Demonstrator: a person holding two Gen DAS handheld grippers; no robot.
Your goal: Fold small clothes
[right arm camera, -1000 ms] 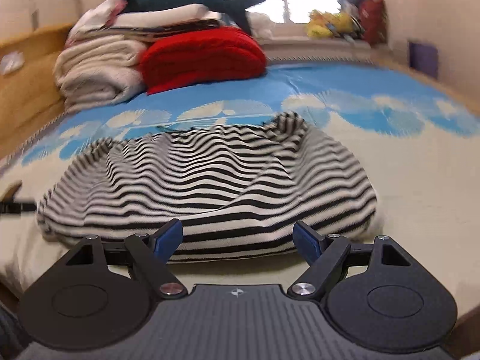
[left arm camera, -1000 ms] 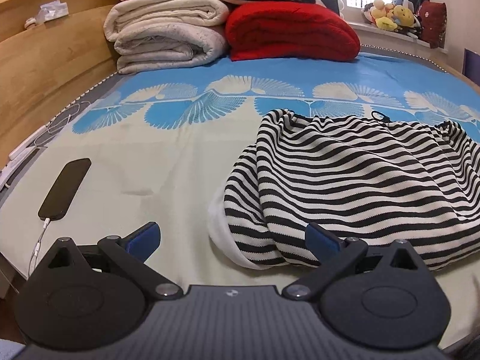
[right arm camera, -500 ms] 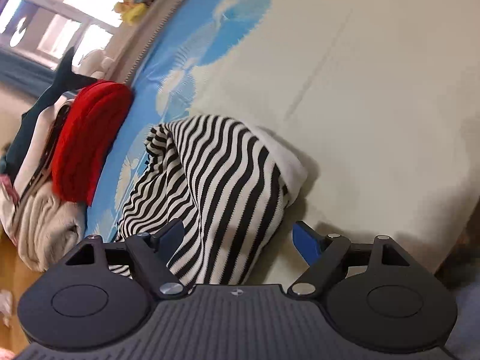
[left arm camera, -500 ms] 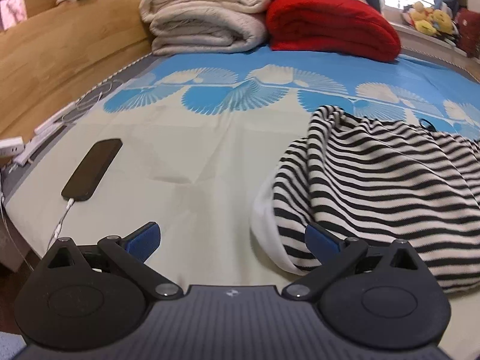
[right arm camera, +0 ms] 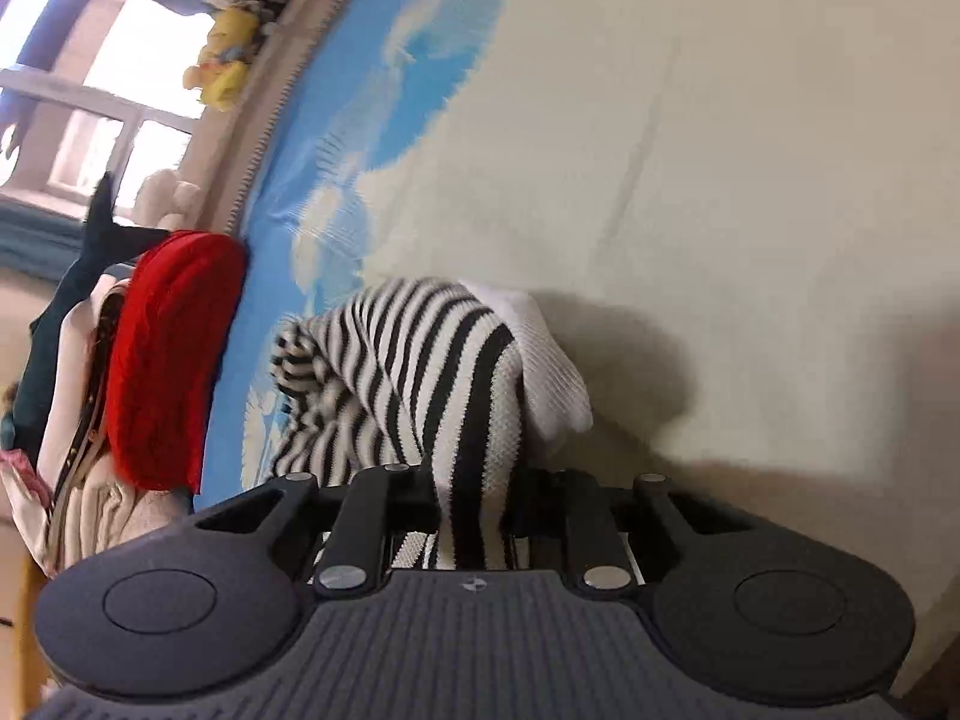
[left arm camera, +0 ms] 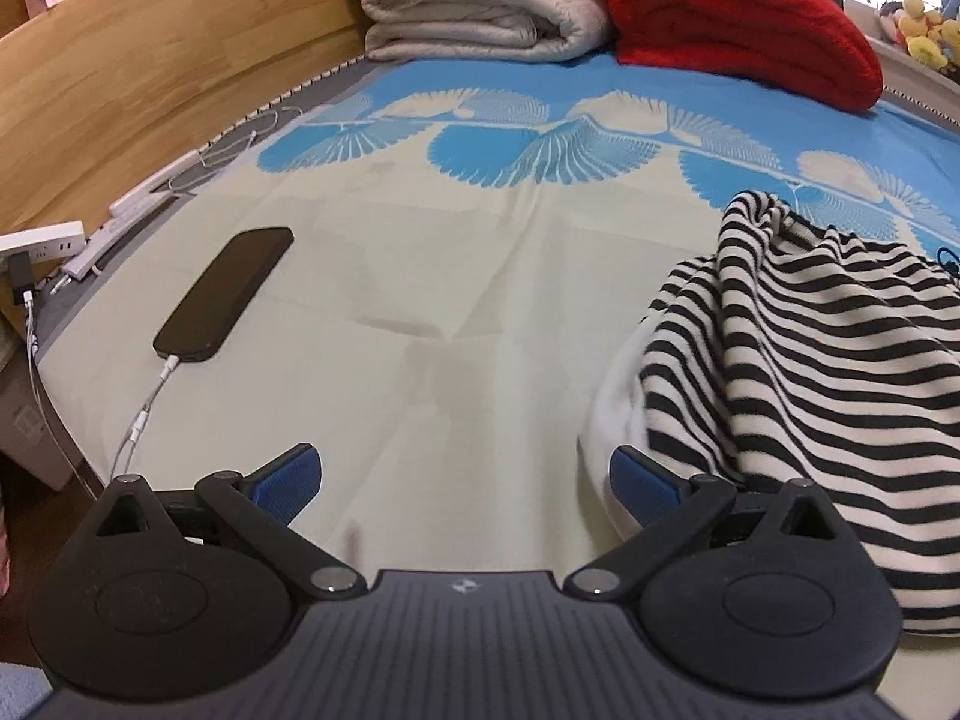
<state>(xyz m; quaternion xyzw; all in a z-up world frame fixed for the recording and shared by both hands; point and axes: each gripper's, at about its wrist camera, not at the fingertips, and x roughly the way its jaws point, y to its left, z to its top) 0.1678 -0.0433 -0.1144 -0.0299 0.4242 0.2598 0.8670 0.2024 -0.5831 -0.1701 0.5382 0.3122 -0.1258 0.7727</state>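
1. Right wrist view: showed right gripper (right arm camera: 474, 516) rolled sideways, jaws closing on the black-and-white striped knit garment (right arm camera: 432, 396), a pinch of its striped edge already caught between them. Sideways roll likely chosen to take the hem edge-on instead of scooping the bedsheet.
2. Held the white-trimmed end of the garment nearest the camera; probably the corner needed for the fold.
3. Left wrist view: showed left gripper (left arm camera: 462, 483) with jaws wide apart, nothing between them, hovering over the pale green and blue patterned bedsheet (left arm camera: 420, 276).
4. Placed just beside the garment's (left arm camera: 828, 372) white hem, right pad nearly at the fabric; likely lined up for the opposite corner.
5. Garment lay bunched on the bed, unfolded, well apart from the black phone on its charging cable (left arm camera: 225, 294).
6. Red folded blanket (left arm camera: 744, 24) and cream quilts (left arm camera: 480, 0) stacked at the headboard, clear of the work area.
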